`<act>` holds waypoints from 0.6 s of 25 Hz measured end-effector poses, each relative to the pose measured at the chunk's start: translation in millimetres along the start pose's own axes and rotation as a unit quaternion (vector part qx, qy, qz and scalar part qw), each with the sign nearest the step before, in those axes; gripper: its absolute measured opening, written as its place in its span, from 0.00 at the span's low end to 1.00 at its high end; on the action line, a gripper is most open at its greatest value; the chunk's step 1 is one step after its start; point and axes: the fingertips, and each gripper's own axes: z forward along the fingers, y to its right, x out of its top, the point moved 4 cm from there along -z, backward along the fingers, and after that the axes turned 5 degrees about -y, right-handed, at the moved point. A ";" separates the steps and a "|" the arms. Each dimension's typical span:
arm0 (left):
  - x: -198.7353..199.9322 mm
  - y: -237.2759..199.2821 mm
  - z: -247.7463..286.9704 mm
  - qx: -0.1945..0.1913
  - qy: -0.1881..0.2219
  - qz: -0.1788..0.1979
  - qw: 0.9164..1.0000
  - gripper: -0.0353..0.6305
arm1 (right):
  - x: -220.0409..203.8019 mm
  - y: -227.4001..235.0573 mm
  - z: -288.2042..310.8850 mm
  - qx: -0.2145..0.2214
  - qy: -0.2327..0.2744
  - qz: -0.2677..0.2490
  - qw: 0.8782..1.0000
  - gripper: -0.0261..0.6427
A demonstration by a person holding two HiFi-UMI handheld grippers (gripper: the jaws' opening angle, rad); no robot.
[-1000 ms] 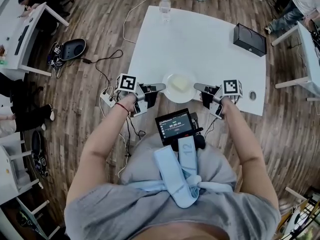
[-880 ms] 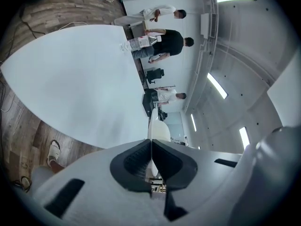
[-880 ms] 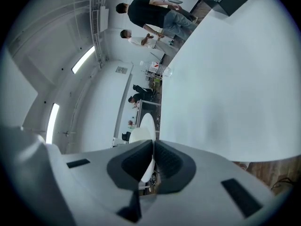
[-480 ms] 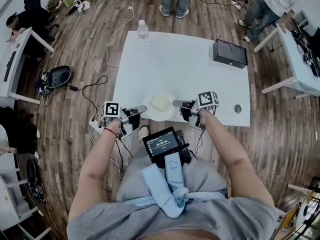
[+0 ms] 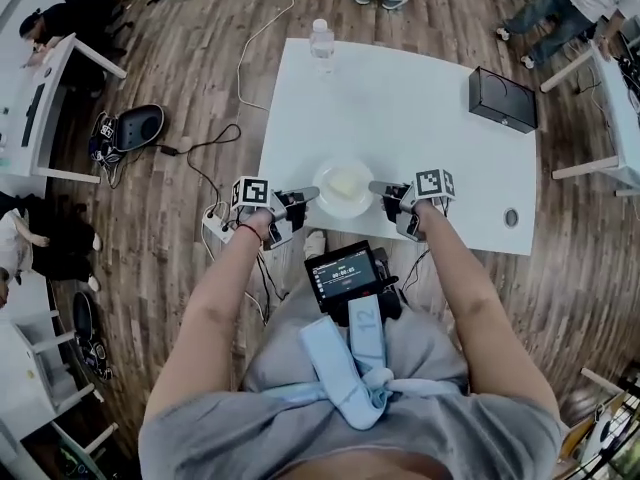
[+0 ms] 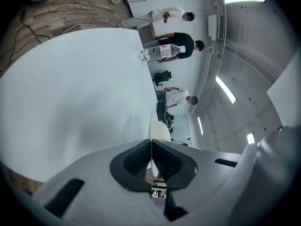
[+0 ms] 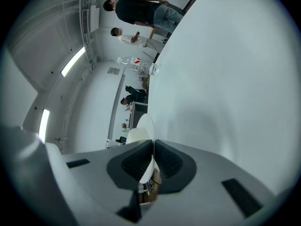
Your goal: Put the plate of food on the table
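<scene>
Evidently both claws share one load. Starting at the left, the left claw [image 5: 308,195] is turned on its side and shut down to a sliver on the rim of the plate [image 5: 345,190], one jaw above the rim and one below. Held that way, the thin edge can be pinched flat instead of scooped. Just inward of that claw, between it and its partner, the plate sits level with a pale yellow block of food [image 5: 347,180] at its middle, over the near part of the white tabletop [image 5: 400,98]. On the plate's other side the right claw [image 5: 377,186] mirrors the first, closed to the same narrow gap on the opposite rim. A grip at two opposite points probably keeps the plate from tipping and the food from sliding while it is set down.

The head view gives the layout. A water bottle [image 5: 321,36] stands well beyond the left claw at the tabletop's far edge, and a black box [image 5: 502,98] lies far ahead and outward of the right claw. It cannot show how the jaws stand. The left gripper view and right gripper view do: in each, the dark ribbed jaws close on a white rim seen edge-on, with the tabletop stretching beyond. None of the views settles whether the plate's underside touches the tabletop, so I judge the placing near done but the release not yet due.
</scene>
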 end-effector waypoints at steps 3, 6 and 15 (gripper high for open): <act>0.9 -14.4 4.3 0.015 0.001 0.002 1.000 0.09 | -1.4 15.4 7.4 -0.011 0.012 -0.001 1.000 0.09; 6.7 -26.8 11.0 0.031 -0.001 0.009 0.999 0.09 | 1.2 28.6 12.3 -0.020 0.023 -0.001 1.000 0.09; 12.5 -49.9 18.8 0.071 -0.026 0.010 0.997 0.09 | -0.2 49.7 23.1 -0.062 0.036 0.009 0.997 0.09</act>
